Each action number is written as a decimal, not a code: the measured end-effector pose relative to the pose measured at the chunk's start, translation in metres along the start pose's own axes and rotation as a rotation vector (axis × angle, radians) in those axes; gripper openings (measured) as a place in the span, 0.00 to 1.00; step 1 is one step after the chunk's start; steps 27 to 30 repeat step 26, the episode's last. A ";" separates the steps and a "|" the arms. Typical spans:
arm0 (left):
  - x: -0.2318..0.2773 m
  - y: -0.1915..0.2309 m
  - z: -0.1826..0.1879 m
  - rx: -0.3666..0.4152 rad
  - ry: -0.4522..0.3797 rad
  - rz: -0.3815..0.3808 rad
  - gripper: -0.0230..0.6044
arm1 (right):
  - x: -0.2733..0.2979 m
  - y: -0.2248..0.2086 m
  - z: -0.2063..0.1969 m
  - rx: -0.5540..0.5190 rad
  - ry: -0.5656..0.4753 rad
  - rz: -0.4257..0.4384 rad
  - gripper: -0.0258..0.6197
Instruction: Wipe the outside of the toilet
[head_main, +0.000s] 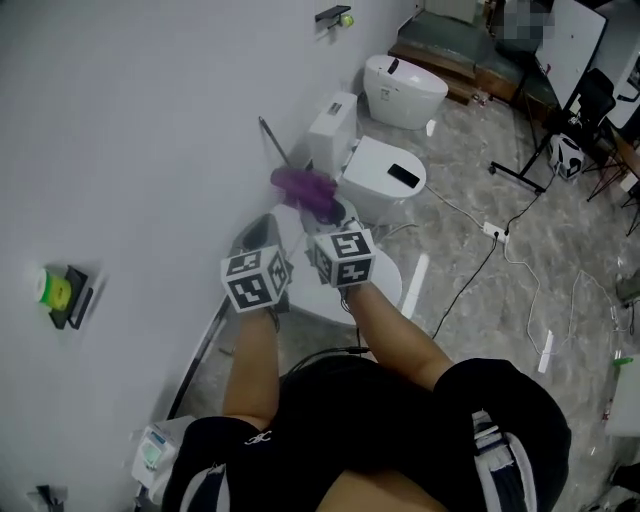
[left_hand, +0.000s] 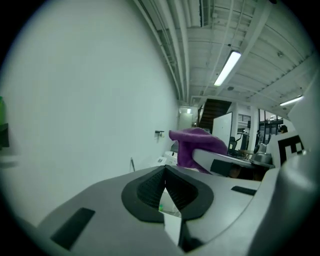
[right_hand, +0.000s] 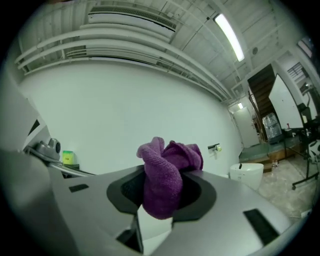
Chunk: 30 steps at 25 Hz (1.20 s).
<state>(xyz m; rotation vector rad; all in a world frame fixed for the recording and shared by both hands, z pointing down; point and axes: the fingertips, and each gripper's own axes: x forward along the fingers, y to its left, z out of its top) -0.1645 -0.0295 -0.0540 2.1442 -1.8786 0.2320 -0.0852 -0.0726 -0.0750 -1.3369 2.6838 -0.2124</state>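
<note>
Left gripper (left_hand: 164, 176): lower middle of its own view; the jaws are closed tip to tip with nothing between them, leaving only a thin wedge of light below the tips.
Right gripper (right_hand: 162, 183): clamped on the purple cloth (right_hand: 167, 175), which bunches up out of the dark pads and droops over their front edge.
Grippers together: side by side at the centre of the head view, the marker cubes near each other, the left one closer to the wall (head_main: 130, 130).
Cloth in the head view: a purple wad just above the two cubes, at the centre of the frame. It shows against the foot of the wall and the edge of the second toilet (head_main: 385, 175).
Cloth in the left gripper view: right of centre, hanging off the right gripper's grey finger.
Toilet (head_main: 388, 282): the white one nearest the person, directly under and just right of the grippers; its rounded rim shows right of the right cube.
Other toilets: the second stands up and to the right of the cloth with its tank against the wall. A third (head_main: 405, 90) stands farther along, near the top of the frame.
Contact: I cannot tell whether the cloth touches any toilet; behind it the right gripper view shows only wall and ceiling.
Floor (head_main: 470, 300): grey marbled, right half of the frame, with a cable and a power strip (head_main: 493, 231) lying on it.
</note>
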 end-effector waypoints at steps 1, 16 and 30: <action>0.002 0.000 0.006 -0.006 -0.001 -0.007 0.05 | 0.003 -0.004 0.007 0.004 -0.005 -0.011 0.23; -0.011 0.039 0.037 -0.007 -0.039 0.006 0.05 | 0.018 0.021 0.030 -0.009 -0.035 0.005 0.23; -0.020 0.093 0.021 -0.012 -0.027 -0.028 0.05 | 0.047 0.069 0.003 -0.057 -0.011 0.029 0.23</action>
